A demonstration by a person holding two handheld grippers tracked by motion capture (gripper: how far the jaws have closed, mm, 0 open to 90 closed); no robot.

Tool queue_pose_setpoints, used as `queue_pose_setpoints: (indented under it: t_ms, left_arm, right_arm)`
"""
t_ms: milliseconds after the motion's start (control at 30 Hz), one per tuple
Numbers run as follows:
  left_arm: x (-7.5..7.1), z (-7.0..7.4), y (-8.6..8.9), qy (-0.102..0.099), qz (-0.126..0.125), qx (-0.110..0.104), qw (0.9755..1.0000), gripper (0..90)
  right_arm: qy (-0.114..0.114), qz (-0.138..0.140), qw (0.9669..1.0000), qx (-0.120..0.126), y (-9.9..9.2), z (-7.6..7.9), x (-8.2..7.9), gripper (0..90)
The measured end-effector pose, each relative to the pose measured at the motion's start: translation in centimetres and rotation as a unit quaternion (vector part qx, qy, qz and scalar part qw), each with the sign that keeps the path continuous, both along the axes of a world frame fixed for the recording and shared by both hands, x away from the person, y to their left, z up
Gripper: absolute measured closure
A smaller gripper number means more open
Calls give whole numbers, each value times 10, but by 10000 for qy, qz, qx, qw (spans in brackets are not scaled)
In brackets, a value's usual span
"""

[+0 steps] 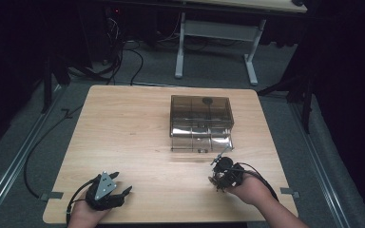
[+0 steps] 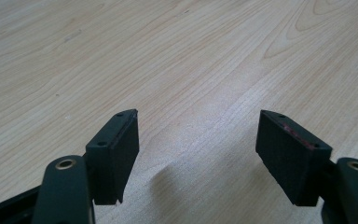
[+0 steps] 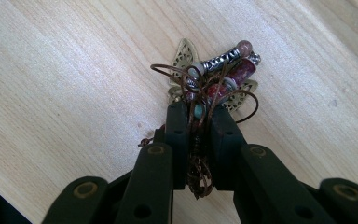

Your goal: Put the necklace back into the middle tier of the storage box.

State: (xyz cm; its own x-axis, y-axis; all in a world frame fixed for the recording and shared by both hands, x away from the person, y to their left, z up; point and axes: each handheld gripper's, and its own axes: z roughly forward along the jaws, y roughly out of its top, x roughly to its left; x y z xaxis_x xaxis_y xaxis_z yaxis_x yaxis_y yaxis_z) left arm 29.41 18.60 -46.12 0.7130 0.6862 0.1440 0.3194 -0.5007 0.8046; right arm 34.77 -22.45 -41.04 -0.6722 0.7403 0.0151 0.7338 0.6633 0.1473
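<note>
Right gripper [image 3: 199, 112] had its 2 jaws clamped on a beaded cord necklace [image 3: 216, 77] just above the table [image 1: 123, 133], near the box [image 1: 201, 122] with 1 drawer [image 1: 199, 141] pulled out. Left gripper [image 2: 198, 140] rested apart, jaws wide and empty. The pick-up step appeared done; the next move likely called for carrying the necklace to the drawer without snagging its loops.

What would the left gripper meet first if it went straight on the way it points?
Probably nothing but bare table: the left gripper, jaws open and empty, points low across the wood, and no object shows ahead.
</note>
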Motion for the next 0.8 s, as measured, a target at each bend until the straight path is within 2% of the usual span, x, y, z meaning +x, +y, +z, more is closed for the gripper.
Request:
queue_pose_setpoints:
  t_ms: [33,267,400,467,533,567,633,667,800]
  left_arm:
    - [0,0,0,-2,2,1,10000,306]
    - [0,0,0,-12,5,12,10000,306]
    - [0,0,0,1,0,16,10000,306]
    - [0,0,0,-7,2,8,10000,306]
    - [0,0,0,-6,3,9,10000,306]
    - [0,0,0,-8,4,9,10000,306]
    - [0,0,0,-6,5,16,10000,306]
    - [0,0,0,-8,5,17,10000,306]
    - [0,0,0,-4,3,19,10000,306]
  right_arm:
    - [-2,6,10000,26,0,0,0,784]
    - [-52,-131,9997,179,-4,4,1,551]
    - [-39,-213,9997,104,-3,-1,3,457]
    - [-28,-218,9997,98,-2,-2,4,462]
    - [46,-158,9998,55,0,-6,5,529]
    - [16,-131,9999,43,0,-6,5,587]
    - [15,-139,9999,64,1,-5,5,642]
    - [-3,-126,9999,51,1,-5,5,726]
    - [-59,-17,10000,28,1,-5,3,776]
